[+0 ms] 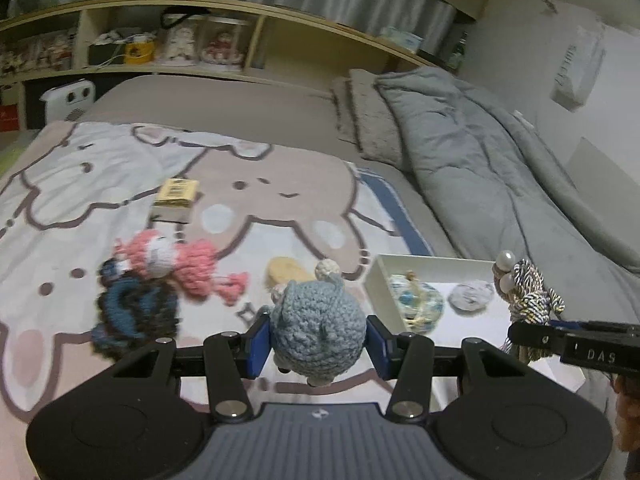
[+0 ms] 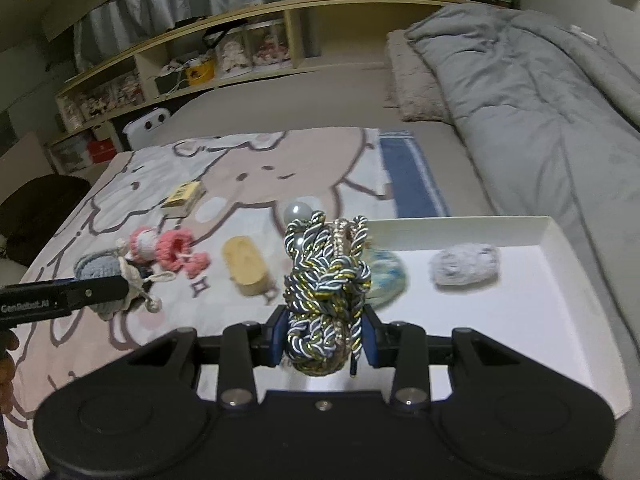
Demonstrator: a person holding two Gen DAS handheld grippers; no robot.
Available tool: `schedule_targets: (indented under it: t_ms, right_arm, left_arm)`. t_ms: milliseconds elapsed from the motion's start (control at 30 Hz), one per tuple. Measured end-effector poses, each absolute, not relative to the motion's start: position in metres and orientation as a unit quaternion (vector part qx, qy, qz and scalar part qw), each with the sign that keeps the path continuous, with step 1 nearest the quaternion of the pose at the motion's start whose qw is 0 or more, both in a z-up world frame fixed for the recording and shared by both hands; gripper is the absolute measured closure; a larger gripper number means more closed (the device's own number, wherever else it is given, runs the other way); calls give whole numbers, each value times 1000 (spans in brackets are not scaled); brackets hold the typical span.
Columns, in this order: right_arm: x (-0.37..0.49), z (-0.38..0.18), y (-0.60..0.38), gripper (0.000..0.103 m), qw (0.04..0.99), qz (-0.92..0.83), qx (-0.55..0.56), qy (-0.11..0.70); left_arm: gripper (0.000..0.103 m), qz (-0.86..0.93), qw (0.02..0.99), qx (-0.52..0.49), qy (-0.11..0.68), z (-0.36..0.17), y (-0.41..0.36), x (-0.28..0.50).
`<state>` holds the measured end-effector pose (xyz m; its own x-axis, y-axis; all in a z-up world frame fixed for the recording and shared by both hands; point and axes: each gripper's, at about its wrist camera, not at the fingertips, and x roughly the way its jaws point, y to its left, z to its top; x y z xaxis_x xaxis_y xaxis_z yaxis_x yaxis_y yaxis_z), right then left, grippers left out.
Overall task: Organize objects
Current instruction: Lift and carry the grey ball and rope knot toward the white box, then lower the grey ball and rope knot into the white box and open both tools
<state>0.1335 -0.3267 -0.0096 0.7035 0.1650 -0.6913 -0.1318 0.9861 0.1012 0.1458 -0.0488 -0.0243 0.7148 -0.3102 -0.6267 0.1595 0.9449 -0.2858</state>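
My left gripper (image 1: pixel 318 344) is shut on a grey-blue crochet toy (image 1: pixel 316 320) and holds it above the cartoon blanket (image 1: pixel 100 184), left of the white tray (image 1: pixel 378 280). My right gripper (image 2: pixel 326 340) is shut on a braided rope ornament with pearls (image 2: pixel 326 272), near the tray's (image 2: pixel 560 240) left edge. The ornament also shows in the left wrist view (image 1: pixel 528 292). In the tray lie a blue-yellow round piece (image 2: pixel 386 276) and a grey fluffy piece (image 2: pixel 466 266).
On the blanket lie a pink crochet doll (image 1: pixel 176 264), a dark blue crochet piece (image 1: pixel 132 312), a yellow oval piece (image 2: pixel 248 268) and a small yellow box (image 1: pixel 176 196). A grey duvet (image 1: pixel 500 168) lies at the right. Shelves (image 1: pixel 160 40) stand behind the bed.
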Motion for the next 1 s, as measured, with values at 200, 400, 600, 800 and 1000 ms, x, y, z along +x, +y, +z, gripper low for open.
schedule_targets:
  t_ms: [200, 400, 600, 800, 1000]
  right_arm:
    - [136, -3, -372, 65, 926, 58, 21, 373]
    - [145, -1, -416, 65, 929, 26, 5, 370]
    - [157, -9, -453, 65, 926, 5, -2, 378]
    - [177, -21, -477, 65, 919, 4, -24, 393]
    - [207, -45, -484, 65, 902, 25, -62, 426]
  left_arm:
    - [53, -159, 919, -85, 349, -18, -92, 151]
    - [53, -194, 913, -75, 352, -22, -143, 166]
    - [53, -224, 903, -72, 361, -32, -193, 186]
    - [53, -254, 889, -65, 375, -46, -236, 203]
    - [53, -279, 875, -49, 393, -68, -270, 218]
